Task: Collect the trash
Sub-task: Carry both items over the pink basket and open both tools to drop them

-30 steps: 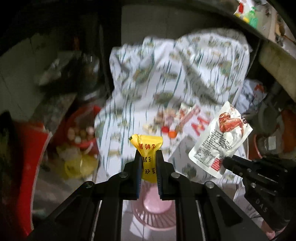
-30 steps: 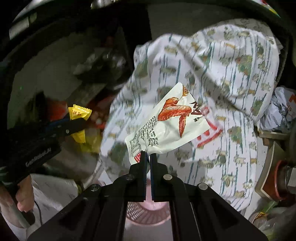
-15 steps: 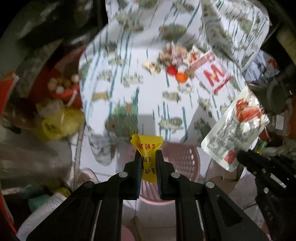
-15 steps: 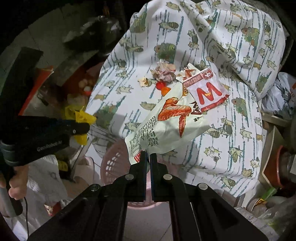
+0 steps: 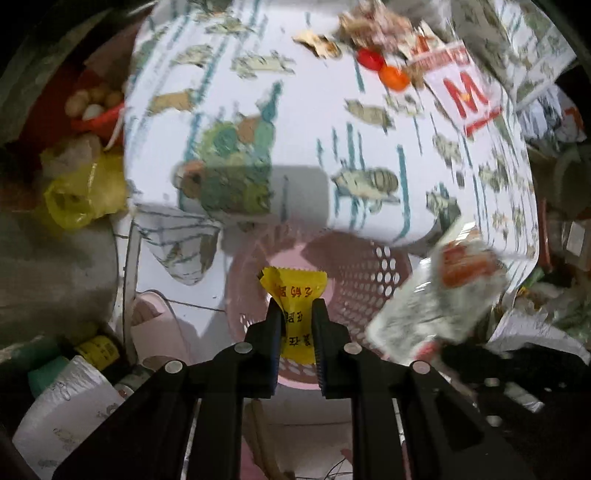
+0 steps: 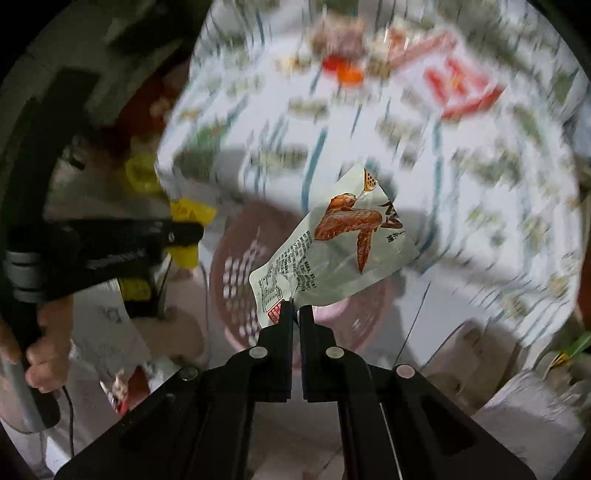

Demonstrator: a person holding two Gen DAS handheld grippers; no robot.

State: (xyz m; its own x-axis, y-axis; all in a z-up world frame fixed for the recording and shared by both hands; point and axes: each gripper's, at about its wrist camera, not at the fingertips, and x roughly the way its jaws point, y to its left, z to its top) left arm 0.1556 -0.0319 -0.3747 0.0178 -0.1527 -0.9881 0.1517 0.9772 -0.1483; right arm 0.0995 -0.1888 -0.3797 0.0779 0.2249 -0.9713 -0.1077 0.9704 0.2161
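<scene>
**Two wrappers held over the pink basket**

Table: a cloth printed with fish and teal stripes (image 5: 332, 122) covers it and hangs over the near edge. On top, at the far side, lie a white and red packet marked "M" (image 5: 467, 94), a red and an orange bottle cap (image 5: 394, 78) side by side, and a heap of crumpled scraps (image 5: 373, 26) (the right wrist view is heavily blurred here and confirms only colours).

Basket: a pink perforated plastic basket (image 5: 373, 280) stands on the floor just below the table edge, partly under the cloth overhang.

Right gripper (image 6: 295, 314): jaws pressed together on the lower corner of a white chicken-wing snack pouch (image 6: 340, 251), which stands up from the fingers and is seen against the basket mouth. In the left wrist view the same pouch appears blurred at the basket's right rim.

Left gripper (image 5: 297, 314): jaws clamped on a yellow candy wrapper (image 5: 295, 295) with red print, its upper end fanned out above the fingertips. It too is seen against the basket interior.

Surroundings: a yellow plastic bag (image 5: 79, 195) and a red bowl of eggs (image 5: 96, 107) sit on the floor left of the table.
</scene>
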